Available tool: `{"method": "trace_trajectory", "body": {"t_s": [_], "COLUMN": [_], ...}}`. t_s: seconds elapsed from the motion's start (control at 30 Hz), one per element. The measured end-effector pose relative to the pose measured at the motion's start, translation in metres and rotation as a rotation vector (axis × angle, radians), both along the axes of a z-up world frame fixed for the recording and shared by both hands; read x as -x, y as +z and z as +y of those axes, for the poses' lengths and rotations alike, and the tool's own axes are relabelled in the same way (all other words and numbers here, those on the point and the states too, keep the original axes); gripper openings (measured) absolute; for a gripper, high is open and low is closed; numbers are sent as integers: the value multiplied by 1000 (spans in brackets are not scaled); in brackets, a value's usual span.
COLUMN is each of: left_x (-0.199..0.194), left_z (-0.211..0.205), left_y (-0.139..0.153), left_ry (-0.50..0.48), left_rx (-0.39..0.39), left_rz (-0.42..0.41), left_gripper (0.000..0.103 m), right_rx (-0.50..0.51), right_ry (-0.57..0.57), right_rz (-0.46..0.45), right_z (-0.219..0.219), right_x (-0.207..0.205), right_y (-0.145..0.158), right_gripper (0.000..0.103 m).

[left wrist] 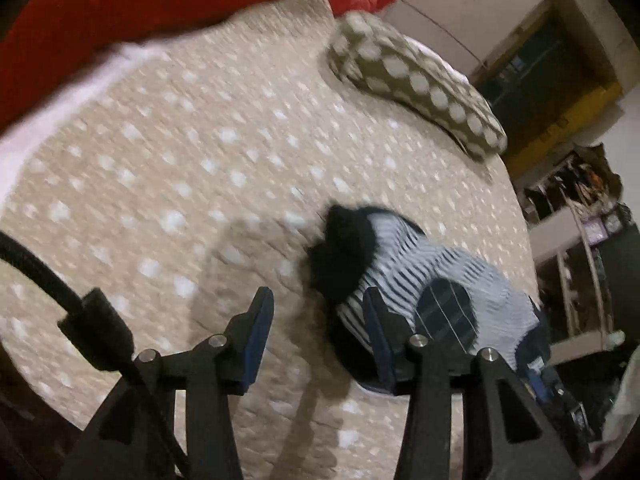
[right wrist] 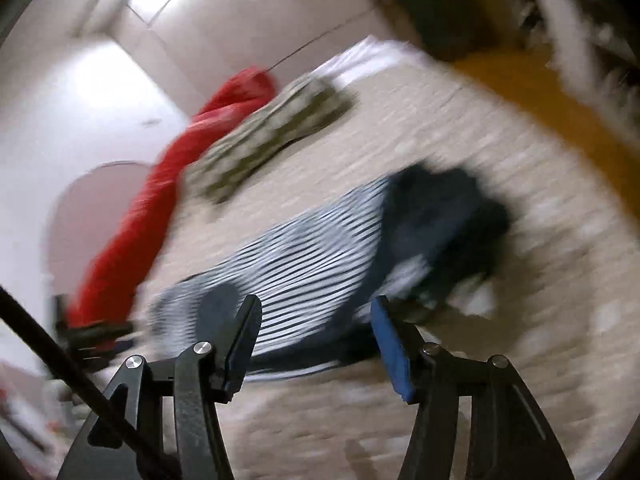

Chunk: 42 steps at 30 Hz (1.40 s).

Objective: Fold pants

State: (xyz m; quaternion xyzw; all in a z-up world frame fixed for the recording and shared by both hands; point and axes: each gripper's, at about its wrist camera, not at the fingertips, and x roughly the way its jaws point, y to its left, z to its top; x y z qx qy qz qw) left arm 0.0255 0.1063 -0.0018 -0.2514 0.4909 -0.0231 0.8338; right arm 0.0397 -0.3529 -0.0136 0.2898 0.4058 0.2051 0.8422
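Only right view shows left gripper [right wrist: 96, 336] beside pants [right wrist: 320, 248].

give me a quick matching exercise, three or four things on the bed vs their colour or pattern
Things:
1. pants
2. blanket
3. pillow
4. bedspread

Looks:
A. plain red
B. olive with big white dots
C. blue and white stripes with dark parts
D. beige with small white dots

Pairs: 1-C, 2-A, 3-B, 4-D
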Motion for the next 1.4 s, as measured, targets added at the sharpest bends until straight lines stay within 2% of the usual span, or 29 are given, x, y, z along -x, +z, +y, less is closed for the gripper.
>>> {"method": "trace_trajectory", "body": {"t_s": [0.03, 0.1, 0.17, 0.27, 0.3, 0.33, 0.43, 0.53, 0.7, 0.87, 0.93, 1.07, 1.2, 1.3, 1.37, 1.4], "left_x": [-3, -6, -13, -28, -31, -33, -30, -25, -22, -26, -25, -22, -20, -13, -6, -3], "left_z": [-7, -19, -28, -35, -38, -39, -41, -42, -40, -36, -36, -34, -25, -12, -3, 0], "left_y": [-5, -13, -16, -16, -17, -17, -13, -7, 1, 12, 16, 20, 12, 9, 13, 15], "left_ry": [-25, -64, -80, -81, -84, -87, -92, -100, -110, -106, -104, -95, -65, -42, -24, -16], "left_rx": [27, 54, 50, 1, -8, -18, -19, -15, 11, 82, 85, 65, 54, 96, 113, 123], "left_rz": [16, 45, 57, 60, 65, 70, 53, 36, 22, 16, 9, -4, 12, 2, -15, -18], "left_gripper": [45, 45, 45, 45, 36, 22, 18, 18, 16, 15, 14, 14, 14, 15, 15, 16], "right_rx": [-71, -152, -170, -148, -140, -123, -109, -127, -207, -287, -302, -276, -301, -261, -240, -236], "right_ry": [39, 94, 114, 103, 94, 82, 64, 96, 132, 142, 142, 100, 3, -61, -74, -76], "right_rz": [27, 81, 115, 140, 145, 158, 183, 165, 212, 262, 277, 318, 361, 370, 366, 361], "right_z": [6, 18, 27, 33, 32, 32, 34, 37, 44, 55, 60, 65, 56, 53, 52, 51], "right_x": [-4, -10, -12, -15, -14, -14, -14, -9, 1, -3, -6, -12, -14, -18, -21, -21], "right_y": [-6, -17, -24, -28, -27, -27, -28, -21, -30, -39, -40, -46, -53, -55, -57, -57], "right_gripper": [61, 61, 61, 61, 61, 60, 60, 60, 60, 60, 60, 60, 59, 34, 10, 8]}}
